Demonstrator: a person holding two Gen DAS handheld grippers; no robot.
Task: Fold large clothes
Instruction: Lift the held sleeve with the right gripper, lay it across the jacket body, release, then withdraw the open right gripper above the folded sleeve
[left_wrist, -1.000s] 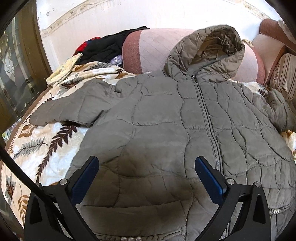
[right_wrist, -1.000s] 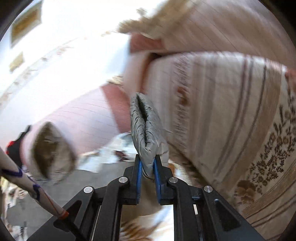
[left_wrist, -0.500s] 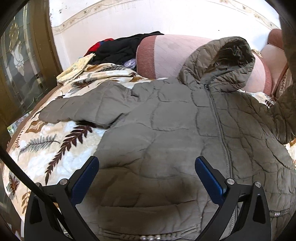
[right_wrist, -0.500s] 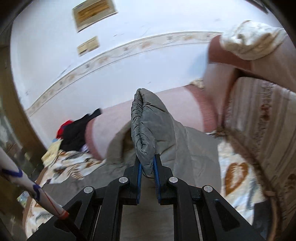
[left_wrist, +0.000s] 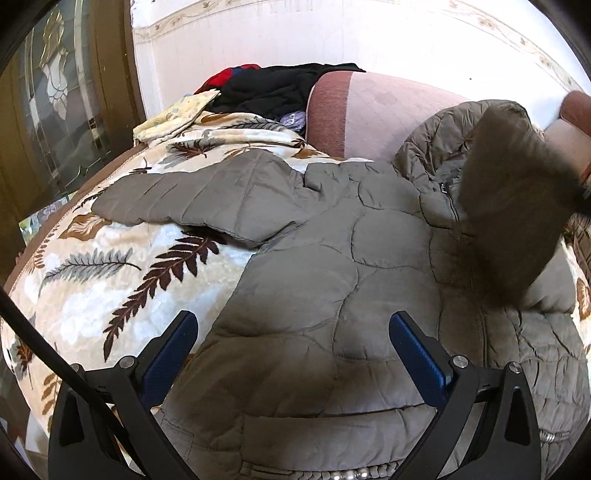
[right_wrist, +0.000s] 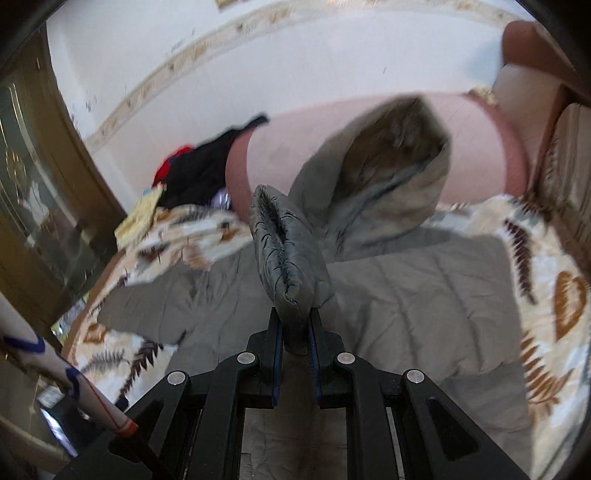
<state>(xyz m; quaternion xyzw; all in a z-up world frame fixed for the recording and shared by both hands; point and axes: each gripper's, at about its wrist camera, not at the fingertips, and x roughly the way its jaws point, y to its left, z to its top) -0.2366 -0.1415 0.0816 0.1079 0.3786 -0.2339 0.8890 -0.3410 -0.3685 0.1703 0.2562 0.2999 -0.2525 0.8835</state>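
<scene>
Through my left wrist camera, the left gripper (left_wrist: 293, 354) hangs with its jaws spread wide and nothing between them, just above the lower front of the grey quilted jacket (left_wrist: 332, 280), which lies zipped and face up on the leaf-print blanket (left_wrist: 110, 295). I judge it is kept free for the near sleeve (left_wrist: 192, 195), stretched out ahead to the left.

Through my right wrist camera, the right gripper (right_wrist: 295, 334) is clenched on the other sleeve's cuff (right_wrist: 286, 251), holding it above the jacket's chest, below the hood (right_wrist: 391, 173), so it can fold across.
</scene>
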